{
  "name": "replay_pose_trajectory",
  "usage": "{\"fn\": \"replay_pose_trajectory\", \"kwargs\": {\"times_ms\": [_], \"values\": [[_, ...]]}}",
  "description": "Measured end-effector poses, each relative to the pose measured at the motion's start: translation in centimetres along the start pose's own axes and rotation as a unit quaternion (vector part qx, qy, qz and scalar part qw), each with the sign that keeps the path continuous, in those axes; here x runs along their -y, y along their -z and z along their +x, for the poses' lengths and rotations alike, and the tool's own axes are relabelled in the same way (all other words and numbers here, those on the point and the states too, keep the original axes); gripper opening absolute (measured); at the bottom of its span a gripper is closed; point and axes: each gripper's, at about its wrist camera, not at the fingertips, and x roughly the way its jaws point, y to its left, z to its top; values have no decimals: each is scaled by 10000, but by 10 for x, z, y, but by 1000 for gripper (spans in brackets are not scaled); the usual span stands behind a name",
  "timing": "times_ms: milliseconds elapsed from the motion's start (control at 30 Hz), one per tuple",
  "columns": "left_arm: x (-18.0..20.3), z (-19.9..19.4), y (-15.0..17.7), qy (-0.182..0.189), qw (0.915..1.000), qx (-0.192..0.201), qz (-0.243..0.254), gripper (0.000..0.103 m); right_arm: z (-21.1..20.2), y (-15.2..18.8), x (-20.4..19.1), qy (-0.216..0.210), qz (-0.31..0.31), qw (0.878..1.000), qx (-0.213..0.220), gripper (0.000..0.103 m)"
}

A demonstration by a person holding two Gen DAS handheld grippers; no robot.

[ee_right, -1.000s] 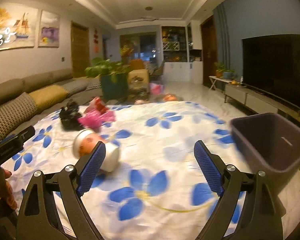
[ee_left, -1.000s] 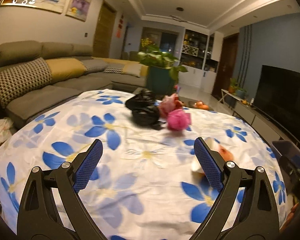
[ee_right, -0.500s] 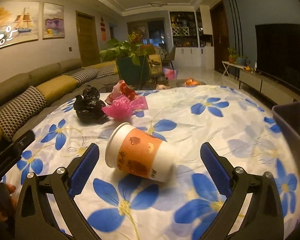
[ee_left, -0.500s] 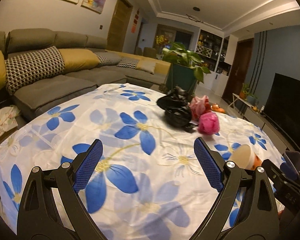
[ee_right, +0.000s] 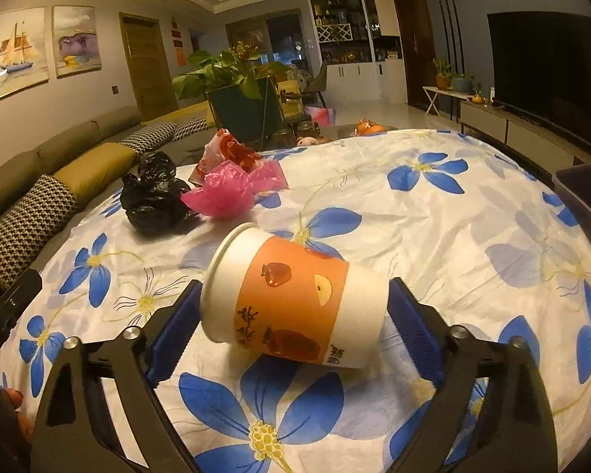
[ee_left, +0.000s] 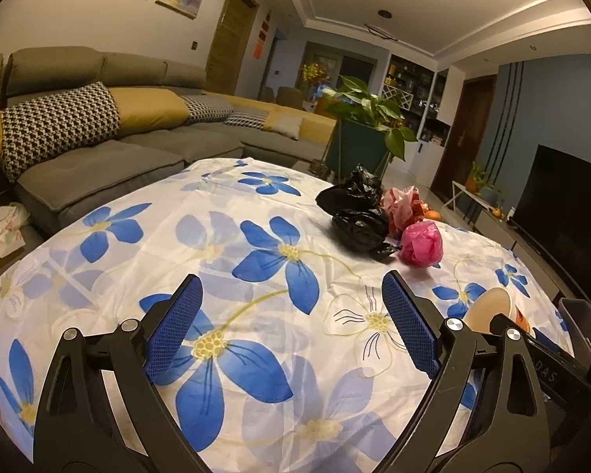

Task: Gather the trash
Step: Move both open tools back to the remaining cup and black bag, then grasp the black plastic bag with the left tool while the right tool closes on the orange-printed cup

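While the right gripper (ee_right: pixel 291 315) straddles a paper cup (ee_right: pixel 291 295) lying on its side, its jaws are closing, with the cup between them; the blue pads stand just beside the cup's rim end and base end, and firm pressing contact cannot be confirmed. The cup is white with an orange printed band, and it rests on a tablecloth (ee_right: pixel 433 236) printed with blue flowers. Its open mouth faces the left pad. Beyond the cup, near the far left part of the cloth, lie a crumpled black plastic bag (ee_right: pixel 155 201), a pink plastic bag (ee_right: pixel 228 193) touching it, and a red-and-white wrapper (ee_right: pixel 228 151) just behind the pink bag. A dark bin (ee_right: pixel 587 193) stands at the right edge of the table. The left gripper (ee_left: pixel 291 323) hovers over the cloth with its jaws apart and nothing between them. In the left wrist view, the black bag (ee_left: pixel 358 216) and pink bag (ee_left: pixel 421 244) sit ahead and to the right, and the cup (ee_left: pixel 492 309) shows partly behind the right finger. A grey sofa (ee_left: pixel 110 149) with yellow and houndstooth cushions runs along the left side, and a potted plant (ee_left: pixel 370 114) stands behind the table.
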Motion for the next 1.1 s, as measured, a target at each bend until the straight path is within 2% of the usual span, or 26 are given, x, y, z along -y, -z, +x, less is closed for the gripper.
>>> {"fn": "replay_pose_trajectory", "kwargs": {"times_ms": [400,533,733,833,967,1033,1100], "values": [[24,21,-14,329,9989,-76,313,91,-6,-5,11,-5,-20,9999,137,86],[36,45,-30,444,9984,-165,311,91,-11,-10,21,48,1,9996,262,86],[50,88,-55,311,9985,-199,394,91,-18,-18,35,219,-77,9984,506,86],[53,113,-60,552,9971,-459,270,91,-18,-22,43,317,-103,9977,584,86],[52,143,-59,634,9948,-789,116,89,-17,-27,56,401,-44,9972,634,86],[52,154,-58,754,9927,-941,59,86,-16,-28,61,418,2,9970,652,86],[49,164,-55,881,9901,-1088,-56,76,-16,-30,67,410,57,9970,654,86]]}}
